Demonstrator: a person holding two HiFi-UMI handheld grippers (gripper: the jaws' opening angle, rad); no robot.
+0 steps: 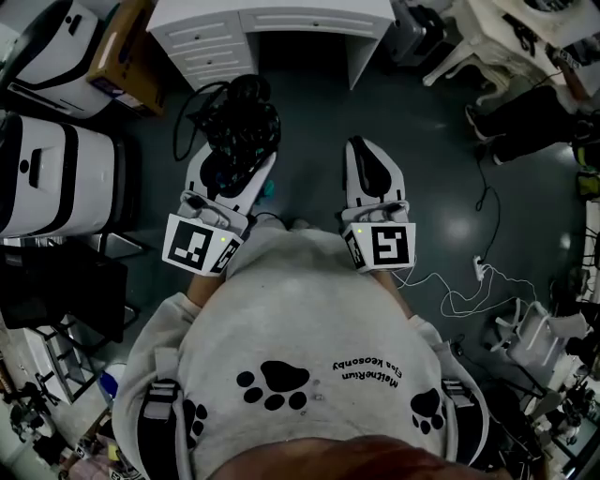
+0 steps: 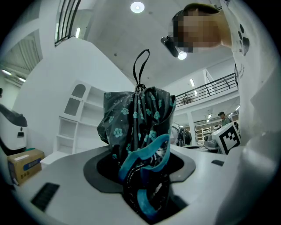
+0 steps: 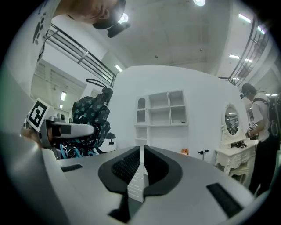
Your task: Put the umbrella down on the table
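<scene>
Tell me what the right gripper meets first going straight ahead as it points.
Likely the white desk with drawers, straight ahead of the shut, empty right gripper; depth is unclear.

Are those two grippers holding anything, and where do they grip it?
The left gripper clamps a folded dark umbrella with teal flowers by its bunched fabric; the right gripper holds nothing.

1 cardboard box [image 1: 127,49], white cable [image 1: 479,271] on dark floor [image 1: 314,122], white shelf unit [image 3: 161,110], oval mirror [image 3: 231,118]

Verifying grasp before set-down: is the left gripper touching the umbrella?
Touching. Left gripper view: umbrella sits clamped inside the left gripper, fabric against both jaws.
</scene>
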